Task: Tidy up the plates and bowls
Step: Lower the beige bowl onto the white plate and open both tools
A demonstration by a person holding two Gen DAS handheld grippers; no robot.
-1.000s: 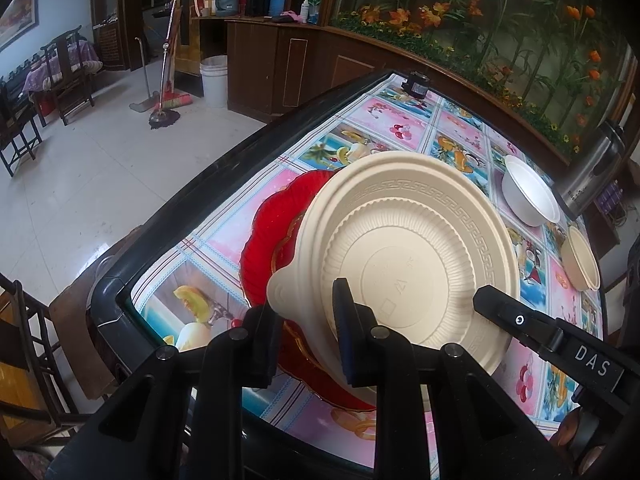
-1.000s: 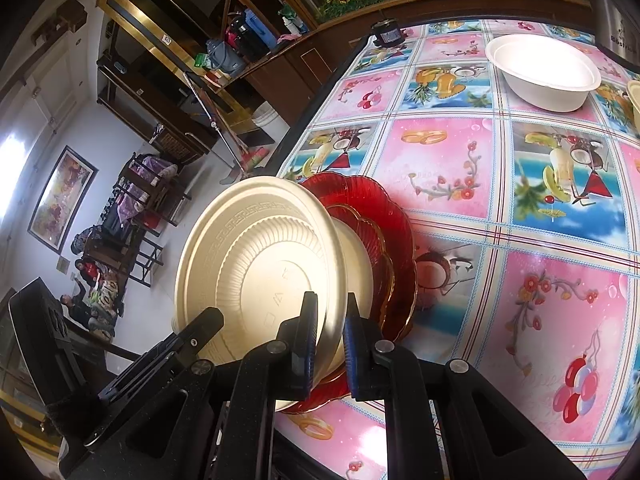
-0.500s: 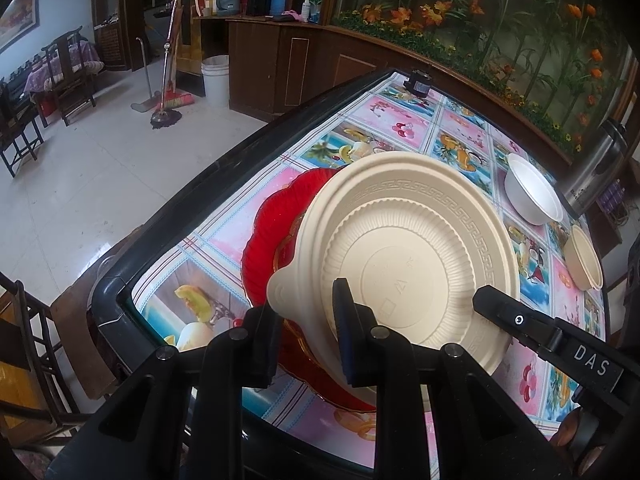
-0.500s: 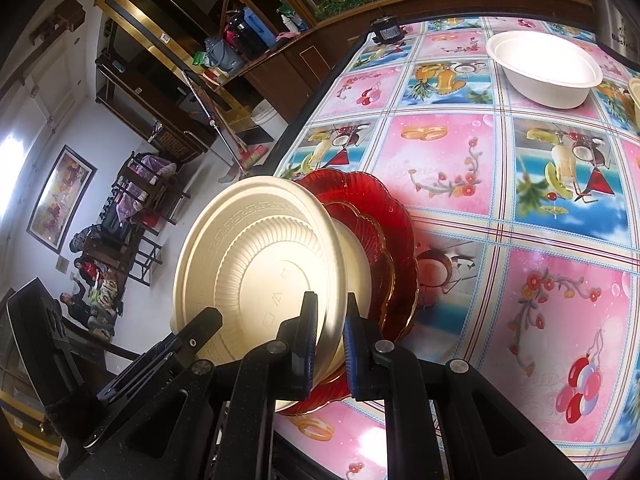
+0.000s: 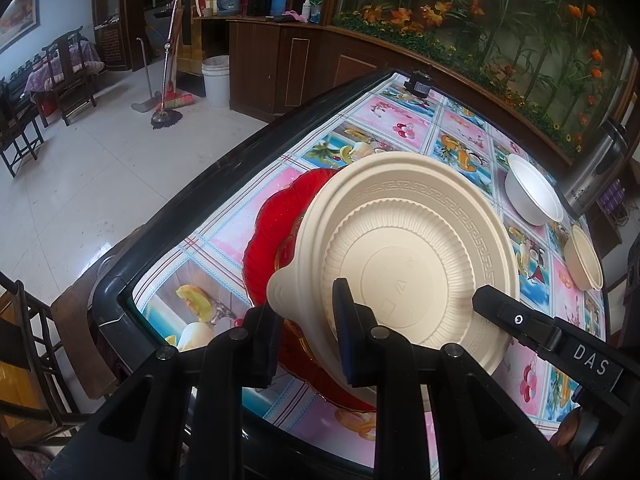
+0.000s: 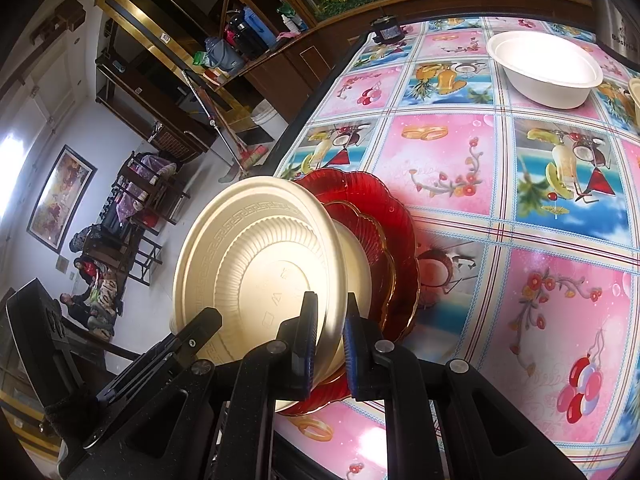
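Note:
A cream ribbed plate (image 5: 404,248) (image 6: 260,264) hangs tilted on edge, its underside toward both cameras. My left gripper (image 5: 306,340) is shut on its lower rim next to a small tab. My right gripper (image 6: 329,346) is shut on the rim at the opposite side. Each gripper shows in the other's view, the right gripper (image 5: 520,320) and the left gripper (image 6: 180,344). Under the cream plate lies a large red plate (image 5: 272,224) (image 6: 384,196) with a smaller gold-rimmed red plate (image 6: 376,248) on it. What sits behind the cream plate is hidden.
A white bowl (image 5: 532,196) (image 6: 548,68) and a cream bowl (image 5: 584,258) stand farther back on the picture-patterned tablecloth (image 6: 520,184). A steel pot (image 5: 596,172) stands at the far corner. The table's dark edge (image 5: 192,200) runs close to the left of the red plates.

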